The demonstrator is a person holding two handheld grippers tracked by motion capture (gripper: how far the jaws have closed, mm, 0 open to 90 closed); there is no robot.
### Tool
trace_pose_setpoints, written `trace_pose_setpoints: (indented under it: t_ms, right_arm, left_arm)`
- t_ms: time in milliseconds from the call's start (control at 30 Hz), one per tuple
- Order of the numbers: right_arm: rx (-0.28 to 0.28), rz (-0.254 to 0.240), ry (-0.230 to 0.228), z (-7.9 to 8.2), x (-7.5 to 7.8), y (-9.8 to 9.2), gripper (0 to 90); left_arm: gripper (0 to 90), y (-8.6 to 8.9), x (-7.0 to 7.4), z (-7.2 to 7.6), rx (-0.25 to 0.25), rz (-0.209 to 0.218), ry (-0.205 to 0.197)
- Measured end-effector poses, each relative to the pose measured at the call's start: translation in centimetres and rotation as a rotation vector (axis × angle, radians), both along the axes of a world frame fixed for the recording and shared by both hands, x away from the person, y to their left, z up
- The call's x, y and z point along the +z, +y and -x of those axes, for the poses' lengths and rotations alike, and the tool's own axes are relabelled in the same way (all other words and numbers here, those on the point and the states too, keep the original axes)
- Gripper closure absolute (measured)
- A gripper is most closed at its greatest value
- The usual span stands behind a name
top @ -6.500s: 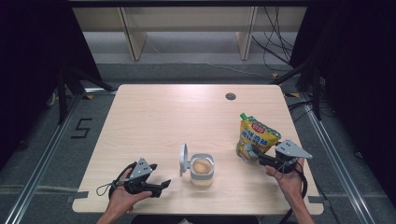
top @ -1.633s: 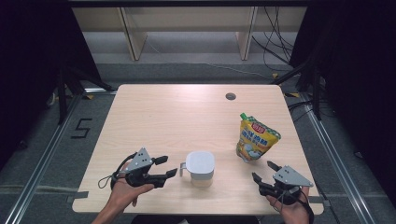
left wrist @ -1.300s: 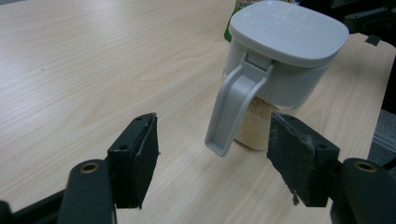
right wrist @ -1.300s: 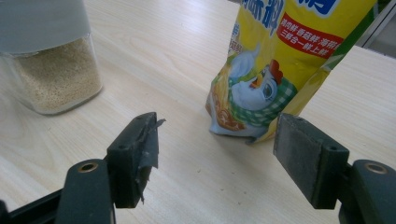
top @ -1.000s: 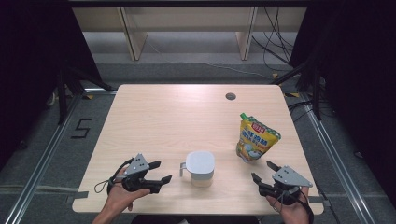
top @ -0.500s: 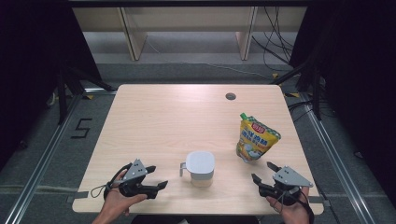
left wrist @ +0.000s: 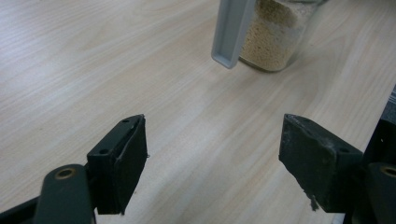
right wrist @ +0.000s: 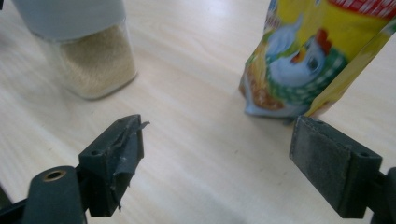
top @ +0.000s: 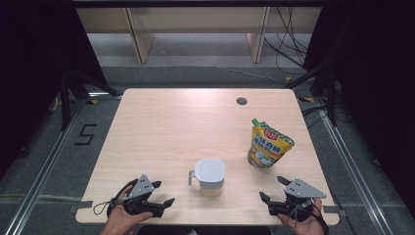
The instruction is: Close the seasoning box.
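High view: jar (top: pixel 210 175), lid closed, grey handle pointing toward the table's left edge, standing near the middle of the front edge of the table (top: pixel 186 122); contents, seen through the clear wall in both gripper views, a tan granular powder filling the lower part. Pouch (top: pixel 266 145), yellow, printed with a hen, spout at top, upright and leaning slightly, to the right of the jar and a little farther from the front edge, apart from it. Left gripper (top: pixel 164 195), at the front-left corner, held low over the wood, jaws spread wide and empty, aimed toward the jar's handle. Right gripper (top: pixel 272 189), at the front-right corner, jaws likewise spread and empty, pointing between jar and pouch. Left gripper view: handle (left wrist: pixel 232 30) ahead and above the gap between the jaws, well apart from both pads. Right gripper view: jar (right wrist: pixel 88 56) to the left, pouch (right wrist: pixel 322 56) to the right, neither touched. Judgement: with the lid down and both tools drawn to the front edge, the work looks at rest or finished. Handling note: if the jar is taken up again, approach level with the wood, centre the handle between the pads before closing, and keep clear of the pouch, which looks easy to tip.
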State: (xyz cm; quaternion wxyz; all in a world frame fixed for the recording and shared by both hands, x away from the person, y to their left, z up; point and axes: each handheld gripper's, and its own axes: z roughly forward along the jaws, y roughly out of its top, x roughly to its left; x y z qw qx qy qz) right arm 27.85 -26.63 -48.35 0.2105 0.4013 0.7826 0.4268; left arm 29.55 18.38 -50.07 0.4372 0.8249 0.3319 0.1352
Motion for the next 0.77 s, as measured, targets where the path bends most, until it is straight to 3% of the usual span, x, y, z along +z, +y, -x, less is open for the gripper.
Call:
trace_pose_setpoints:
  t_ms: [67, 100, 133, 233, 267, 333, 400, 467, 500, 533, 600, 733, 767]
  right_arm:
    - [0.018, 0.007, 0.011, -0.02, -0.32, -0.04, 18.0]
    - [0.038, 0.036, 0.016, -0.05, -0.44, -0.10, 18.5]
    - [0.040, 0.040, 0.018, -0.02, -0.54, -0.01, 18.8]
    - [0.063, 0.059, 0.008, -0.21, -0.64, -0.01, 19.0]
    - [0.063, 0.059, 0.008, -0.21, -0.64, -0.01, 19.0]
    - [0.067, 0.070, 0.011, -0.26, -0.72, -0.03, 19.6]
    - [0.069, 0.071, 0.012, -0.32, -0.78, -0.07, 19.7]
    - [0.059, 0.074, 0.012, -0.35, -0.78, -0.19, 19.7]
    - [0.057, 0.070, 0.015, -0.37, -0.77, -0.25, 19.7]
    - [0.055, 0.070, 0.014, -0.37, -0.79, -0.27, 19.7]
    - [0.048, 0.068, 0.019, -0.38, -0.76, -0.37, 19.6]
    - [0.046, 0.067, 0.031, -0.46, -0.81, -0.52, 19.3]
    - [0.045, 0.070, 0.027, -0.50, -0.83, -0.57, 19.3]
  left_arm:
    - [23.0, -0.06, 0.06, 0.06, -0.007, -0.025, -0.014]
    - [23.1, -0.36, -0.01, 0.12, 0.000, 0.011, -0.006]
    - [23.0, -0.37, -0.04, 0.11, 0.000, 0.011, -0.003]
    - [23.0, -0.13, -0.05, -0.06, -0.022, -0.021, -0.014]
    - [23.0, -0.02, 0.05, -0.15, -0.026, -0.044, -0.021]
    - [23.1, -0.01, -0.01, -0.19, -0.022, -0.041, -0.022]
    - [23.0, -0.23, -0.17, -0.09, -0.002, -0.003, -0.004]
    - [23.0, -0.13, -0.16, -0.32, -0.024, -0.023, -0.018]
    - [23.0, -0.23, -0.21, -0.20, -0.008, -0.008, 0.002]
    - [23.0, -0.04, -0.20, -0.33, -0.009, -0.039, -0.009]
    - [23.0, -0.12, -0.30, -0.36, 0.001, -0.010, 0.001]
    - [22.9, 0.18, -0.28, -0.72, -0.016, -0.063, -0.020]
    - [22.8, 0.10, -0.42, -0.69, 0.005, -0.048, -0.010]
